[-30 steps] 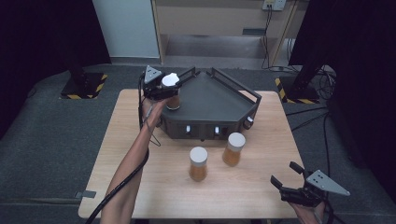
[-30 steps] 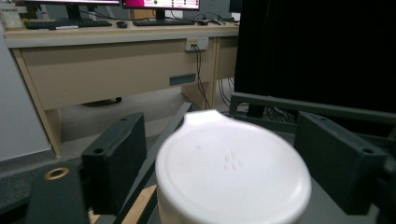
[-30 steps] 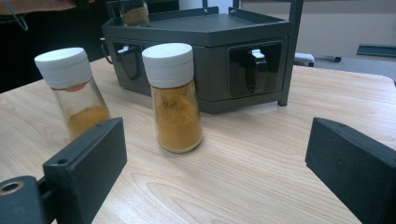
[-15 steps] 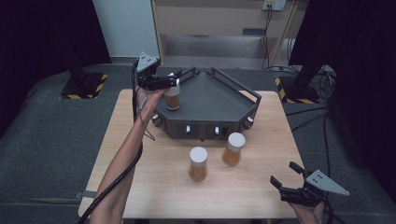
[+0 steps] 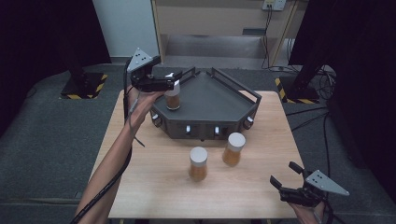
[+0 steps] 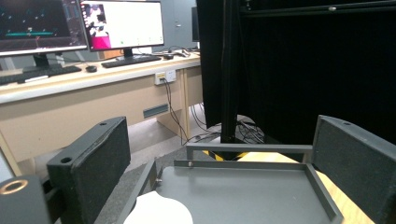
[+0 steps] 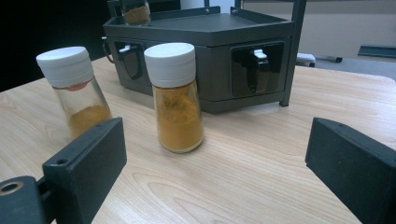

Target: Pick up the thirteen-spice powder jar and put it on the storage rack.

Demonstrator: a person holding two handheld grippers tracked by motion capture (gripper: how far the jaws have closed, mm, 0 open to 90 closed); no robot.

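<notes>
A wooden table (image 5: pixel 154 186) stands on grey carpet, with dark curtains around. The left gripper (image 5: pixel 173 80) hovers released over a jar (image 5: pixel 172 96) on the rack (image 5: pixel 210 100) — two jars (image 5: pixel 198 163) nearby. The right gripper (image 5: pixel 285 176) is spread wide, empty.

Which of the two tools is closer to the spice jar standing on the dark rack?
The left. The left tool is right at the jar on the rack, its jaws apart around the white cap. The right tool hangs far off, at the table's near right corner.
</notes>
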